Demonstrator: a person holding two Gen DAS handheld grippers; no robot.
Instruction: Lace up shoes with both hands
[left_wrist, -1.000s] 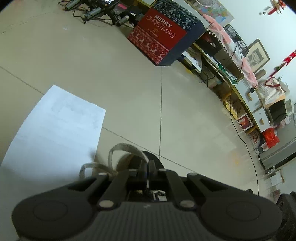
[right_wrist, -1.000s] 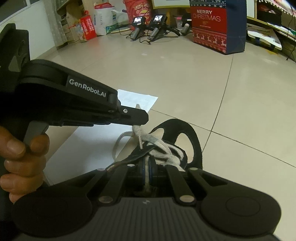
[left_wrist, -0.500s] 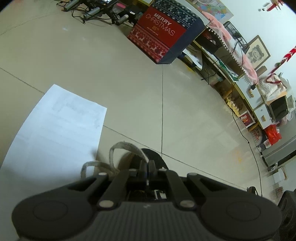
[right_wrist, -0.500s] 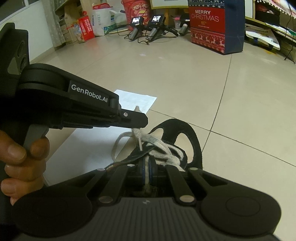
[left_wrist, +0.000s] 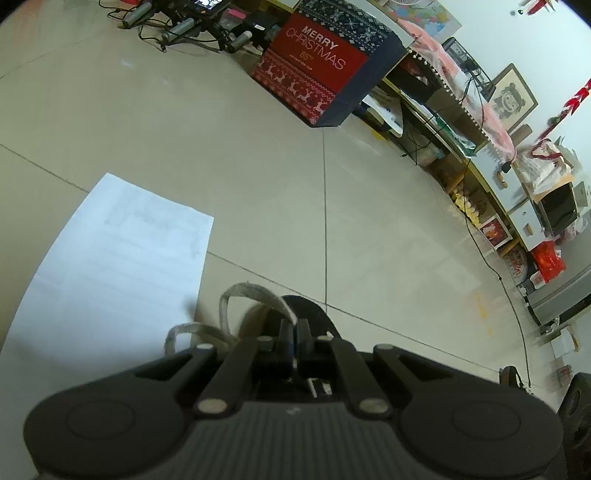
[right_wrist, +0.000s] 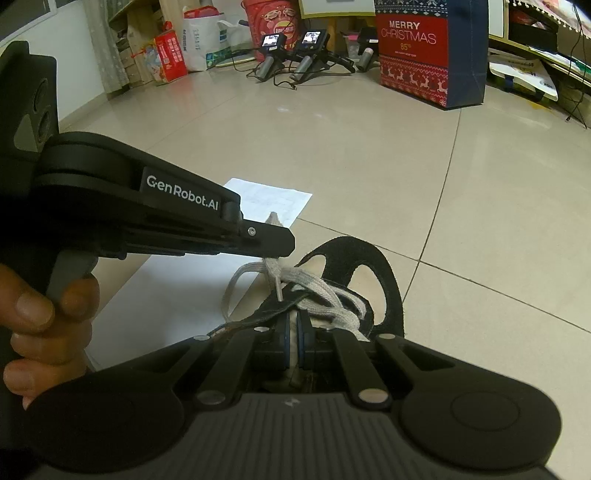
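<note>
A black shoe lies on the tiled floor right under both grippers, its collar pointing away from me. A flat grey lace crosses its eyelets in loose loops. My left gripper comes in from the left and is shut on one end of the lace, whose tip hangs below the jaws. In the left wrist view the left gripper pinches the lace, which loops off to the left. My right gripper is shut on another stretch of the lace close above the shoe's tongue.
A white sheet of paper lies on the floor left of the shoe. A red Christmas gift bag stands at the back, with spare grippers and cables beside it. Shelves and a cable run along the right wall. A hand holds the left gripper.
</note>
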